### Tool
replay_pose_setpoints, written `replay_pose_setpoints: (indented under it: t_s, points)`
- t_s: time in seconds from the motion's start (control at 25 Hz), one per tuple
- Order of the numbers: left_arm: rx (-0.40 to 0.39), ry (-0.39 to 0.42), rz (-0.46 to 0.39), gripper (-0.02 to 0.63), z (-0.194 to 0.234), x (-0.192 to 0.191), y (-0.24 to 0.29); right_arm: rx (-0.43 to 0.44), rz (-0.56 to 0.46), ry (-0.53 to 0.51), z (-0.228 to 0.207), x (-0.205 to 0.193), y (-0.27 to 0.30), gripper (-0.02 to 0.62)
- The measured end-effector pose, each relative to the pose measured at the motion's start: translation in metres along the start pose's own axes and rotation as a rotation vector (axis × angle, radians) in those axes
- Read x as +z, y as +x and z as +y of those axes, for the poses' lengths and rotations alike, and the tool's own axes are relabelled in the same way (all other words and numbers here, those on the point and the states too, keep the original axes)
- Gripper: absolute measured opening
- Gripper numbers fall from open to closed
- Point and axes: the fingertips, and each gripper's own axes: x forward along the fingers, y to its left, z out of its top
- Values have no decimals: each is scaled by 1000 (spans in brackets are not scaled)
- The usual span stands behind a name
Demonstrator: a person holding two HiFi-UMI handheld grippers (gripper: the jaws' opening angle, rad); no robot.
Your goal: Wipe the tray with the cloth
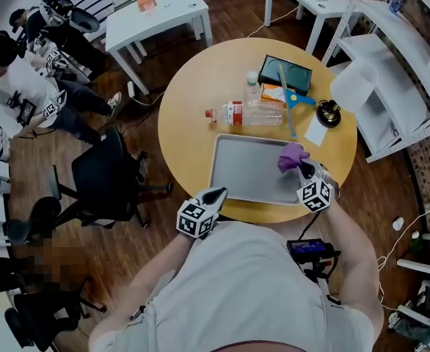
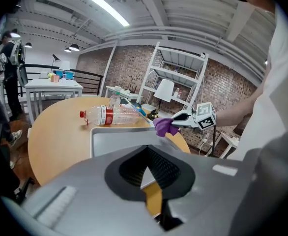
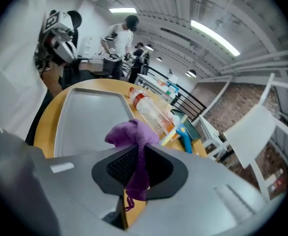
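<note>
We are pinching the tray (image 1: pixel 252 171) at its 7 o'clock corner with our left gripper (image 1: pixel 216 193); our right gripper (image 1: pixel 303 169) is clamping the purple cloth (image 1: pixel 292 155) at its 2 o'clock.

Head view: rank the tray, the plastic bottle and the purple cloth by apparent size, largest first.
1. tray
2. plastic bottle
3. purple cloth, which is bunched up, so its full spread can't be judged.

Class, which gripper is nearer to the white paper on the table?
Right. The right gripper, clamping the cloth, sits just short of the paper; the left gripper is across the tray, at its near left corner.
</note>
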Motion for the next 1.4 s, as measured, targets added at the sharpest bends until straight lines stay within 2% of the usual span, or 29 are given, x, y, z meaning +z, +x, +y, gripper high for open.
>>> replay_pose_setpoints:
  t_s: [0.12, 0.24, 0.4, 0.56, 0.76, 1.04, 1.4]
  points:
    - [27, -20, -8, 0, 8, -2, -9, 71, 19, -134, 22, 6, 25, 43]
    - [56, -34, -13, 0, 15, -3, -18, 136, 86, -216, 29, -12, 58, 43]
    - [102, -60, -14, 0, 26, -7, -30, 176, 173, -227, 17, -34, 93, 44]
    - [130, -80, -9, 0, 32, -11, -35, 177, 228, -249, 10, -43, 117, 44]
    - [141, -87, -8, 0, 38, -9, -34, 183, 255, -197, 9, -38, 132, 40]
    - [107, -66, -8, 0, 35, -1, -22, 263, 229, -103, 20, -40, 123, 38]
    - [43, -39, -1, 0, 22, -4, -13, 374, 219, -79, 71, -44, 77, 38]
